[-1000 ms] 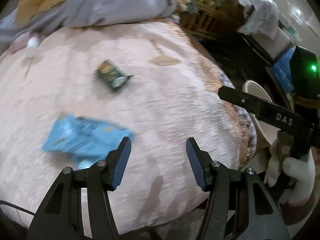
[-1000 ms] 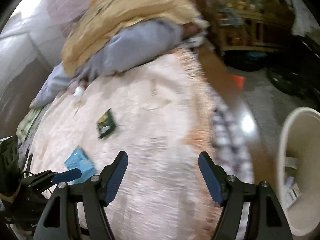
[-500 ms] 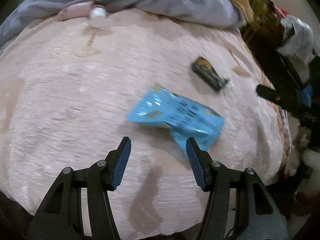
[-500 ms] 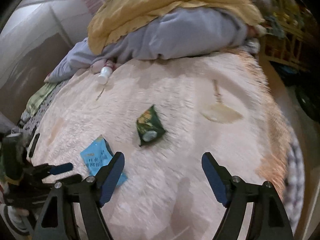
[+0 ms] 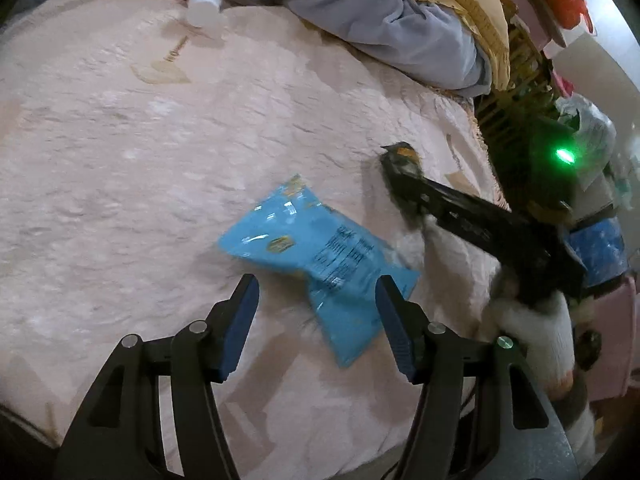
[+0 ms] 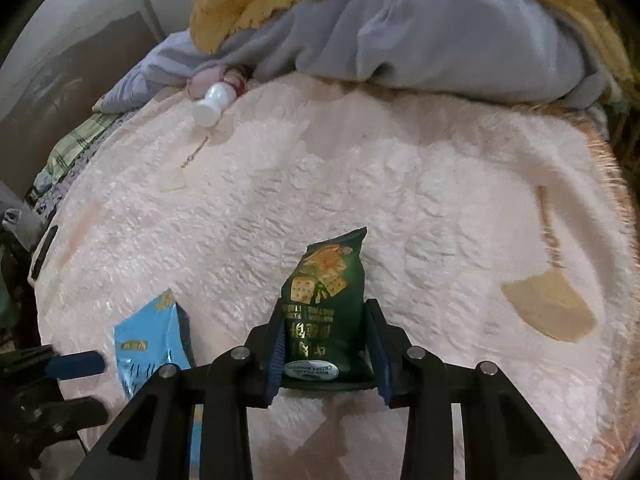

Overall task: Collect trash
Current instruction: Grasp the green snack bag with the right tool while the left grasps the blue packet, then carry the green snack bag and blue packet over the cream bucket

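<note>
Right gripper [image 6: 326, 344]: a second ago its jaws stood wide over bare blanket, with the green snack packet [image 6: 328, 300] lying well ahead. Now the jaws are closing, and the packet's lower half sits between the two blue pads, which press on both of its sides. The packet lies on the pink blanket [image 6: 400, 180] of the bed. Judgement: the grasp on this first piece of trash is made or nearly so; the lift remains.

Left gripper [image 5: 316, 320]: its jaws stand apart and are opening slightly. The blue wrapper [image 5: 320, 252], formerly off to the left of the fingers, now lies just ahead of them, its lower corner reaching into the gap. No pad touches it. Judgement: this gripper is lined up but has not yet descended.

Also on the bed: a white bottle [image 6: 214, 104] near the grey bedding [image 6: 440, 40], untouched. No bin shows in either current view, so the drop-off point must be found again.
</note>
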Action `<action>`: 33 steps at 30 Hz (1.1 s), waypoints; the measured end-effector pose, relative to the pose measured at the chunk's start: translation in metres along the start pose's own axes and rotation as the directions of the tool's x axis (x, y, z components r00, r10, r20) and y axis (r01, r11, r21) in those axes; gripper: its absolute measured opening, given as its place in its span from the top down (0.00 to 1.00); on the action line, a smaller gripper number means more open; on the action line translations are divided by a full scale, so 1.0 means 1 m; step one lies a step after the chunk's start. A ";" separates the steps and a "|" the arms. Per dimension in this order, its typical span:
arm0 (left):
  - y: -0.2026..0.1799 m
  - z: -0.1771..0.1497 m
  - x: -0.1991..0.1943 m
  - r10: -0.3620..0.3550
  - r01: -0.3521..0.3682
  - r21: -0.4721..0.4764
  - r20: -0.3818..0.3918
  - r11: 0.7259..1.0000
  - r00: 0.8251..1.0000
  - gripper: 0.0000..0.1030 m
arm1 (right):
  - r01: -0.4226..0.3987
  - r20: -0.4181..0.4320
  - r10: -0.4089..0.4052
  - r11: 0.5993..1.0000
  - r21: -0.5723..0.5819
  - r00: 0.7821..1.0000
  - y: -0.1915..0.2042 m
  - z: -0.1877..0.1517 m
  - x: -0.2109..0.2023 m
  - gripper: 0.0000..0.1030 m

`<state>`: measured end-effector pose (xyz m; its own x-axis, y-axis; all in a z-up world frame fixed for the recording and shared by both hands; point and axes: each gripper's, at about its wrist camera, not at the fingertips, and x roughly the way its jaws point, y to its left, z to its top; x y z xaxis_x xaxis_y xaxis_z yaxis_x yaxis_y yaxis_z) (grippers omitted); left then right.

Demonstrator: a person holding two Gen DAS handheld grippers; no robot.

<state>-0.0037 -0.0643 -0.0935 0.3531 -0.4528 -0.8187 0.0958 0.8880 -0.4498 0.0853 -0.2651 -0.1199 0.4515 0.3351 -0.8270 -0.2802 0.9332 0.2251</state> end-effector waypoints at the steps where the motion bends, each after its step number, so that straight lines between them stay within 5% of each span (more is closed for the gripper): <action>1: -0.003 0.003 0.006 -0.008 0.008 -0.008 0.001 1.000 1.000 0.41 | 0.000 0.014 0.000 1.000 0.006 1.000 -0.003 -0.002 -0.007 0.66; 8: -0.027 0.019 0.054 0.019 -0.020 -0.014 -0.038 1.000 0.999 0.40 | 0.015 0.073 -0.019 0.999 0.050 0.997 -0.027 -0.028 -0.062 0.66; 19: -0.071 0.018 0.023 -0.004 -0.002 0.147 0.045 0.989 0.999 0.48 | 0.052 0.143 -0.068 0.992 0.114 0.987 -0.051 -0.066 -0.120 0.66; 33: -0.157 0.002 0.016 -0.019 -0.007 0.350 0.073 0.937 0.997 0.48 | 0.103 0.200 -0.149 0.969 0.223 0.969 -0.086 -0.104 -0.177 0.66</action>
<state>-0.0117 -0.2113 -0.0354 0.4177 -0.4629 -0.7818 0.4131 0.8632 -0.2904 -0.0583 -0.4185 -0.0465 0.6480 0.2116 -0.7316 -0.0365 0.9681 0.2477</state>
